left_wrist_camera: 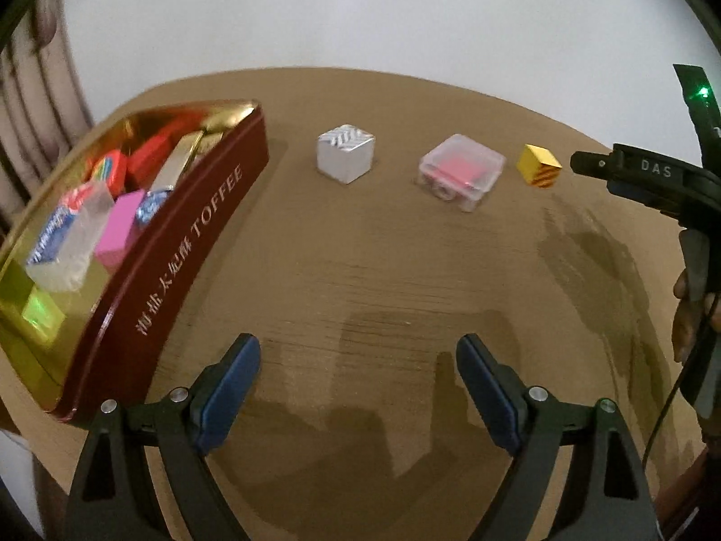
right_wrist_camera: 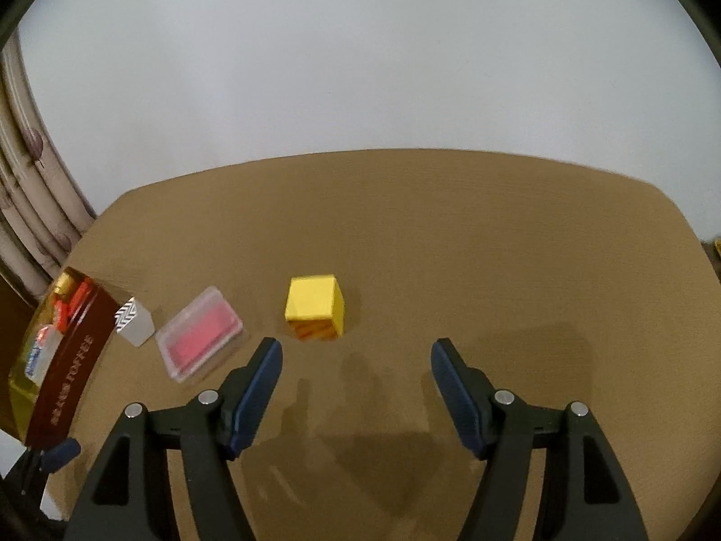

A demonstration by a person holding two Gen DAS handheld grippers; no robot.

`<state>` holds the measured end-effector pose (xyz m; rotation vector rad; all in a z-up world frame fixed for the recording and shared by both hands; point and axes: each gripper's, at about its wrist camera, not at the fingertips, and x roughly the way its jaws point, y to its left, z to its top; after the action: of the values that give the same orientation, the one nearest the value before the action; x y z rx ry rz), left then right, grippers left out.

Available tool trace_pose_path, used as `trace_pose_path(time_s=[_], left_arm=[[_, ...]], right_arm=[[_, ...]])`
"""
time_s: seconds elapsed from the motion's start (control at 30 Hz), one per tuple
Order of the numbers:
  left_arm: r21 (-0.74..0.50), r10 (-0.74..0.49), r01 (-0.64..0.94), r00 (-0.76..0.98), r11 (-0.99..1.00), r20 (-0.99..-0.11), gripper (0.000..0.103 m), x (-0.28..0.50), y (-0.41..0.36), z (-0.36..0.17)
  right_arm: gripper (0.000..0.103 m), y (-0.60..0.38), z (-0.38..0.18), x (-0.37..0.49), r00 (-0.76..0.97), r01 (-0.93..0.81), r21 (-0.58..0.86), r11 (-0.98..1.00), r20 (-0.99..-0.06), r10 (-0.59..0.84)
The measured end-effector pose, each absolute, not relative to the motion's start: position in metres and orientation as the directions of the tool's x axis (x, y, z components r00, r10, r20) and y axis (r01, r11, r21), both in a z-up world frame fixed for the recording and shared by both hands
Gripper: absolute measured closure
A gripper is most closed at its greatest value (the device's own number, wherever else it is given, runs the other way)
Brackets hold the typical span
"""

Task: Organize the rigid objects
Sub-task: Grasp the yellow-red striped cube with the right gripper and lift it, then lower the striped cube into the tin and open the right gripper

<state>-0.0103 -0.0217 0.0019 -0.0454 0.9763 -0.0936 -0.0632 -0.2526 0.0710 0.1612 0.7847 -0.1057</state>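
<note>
Brown desk (left_wrist_camera: 383, 279) carried a maroon toffee tin (left_wrist_camera: 180, 243) at left, then clear plastic case (left_wrist_camera: 462, 171), silver cube (left_wrist_camera: 346, 152), yellow cube (right_wrist_camera: 315, 309). Left gripper (left_wrist_camera: 358, 374) and right gripper (right_wrist_camera: 356, 374) gaped wide, empty.

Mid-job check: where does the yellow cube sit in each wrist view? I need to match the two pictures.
Left wrist: the yellow cube is far right, at the end of the row, near the right gripper's tip.
Right wrist: the cube is near centre, just ahead of the open right gripper.
Shared landmark: the clear plastic case with a pink insert lies just left of the cube in both.
</note>
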Motion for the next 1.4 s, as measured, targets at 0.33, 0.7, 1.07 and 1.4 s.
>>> trace_pose_path(time_s=[0.33, 0.7, 1.07, 1.4], left_arm=[[-0.017, -0.066, 0.091, 0.573, 0.996, -0.817, 0.001, -0.008, -0.031, -0.012], [-0.021, -0.07, 0.091, 0.586, 0.996, -0.808, 0.0, -0.014, -0.035, -0.014], [-0.076, -0.114, 0.086, 0.626, 0.993, -0.772, 0.005, -0.042, -0.023, -0.001], [-0.13, -0.075, -0.028, 0.693, 0.991, -0.717, 0.004, -0.142, 0.062, 0.037]], right_arm=[[0.032, -0.247, 0.046, -0.024, 0.67, 0.157, 0.1, 0.983, -0.741, -0.032], [0.073, -0.246, 0.027, -0.027, 0.686, 0.158, 0.032, 0.987, -0.723, -0.087], [0.073, -0.219, 0.06, -0.078, 0.715, 0.061, 0.014, 0.998, -0.699, -0.033], [0.073, -0.06, 0.141, -0.111, 0.652, -0.358, 0.101, 0.928, -0.684, 0.326]])
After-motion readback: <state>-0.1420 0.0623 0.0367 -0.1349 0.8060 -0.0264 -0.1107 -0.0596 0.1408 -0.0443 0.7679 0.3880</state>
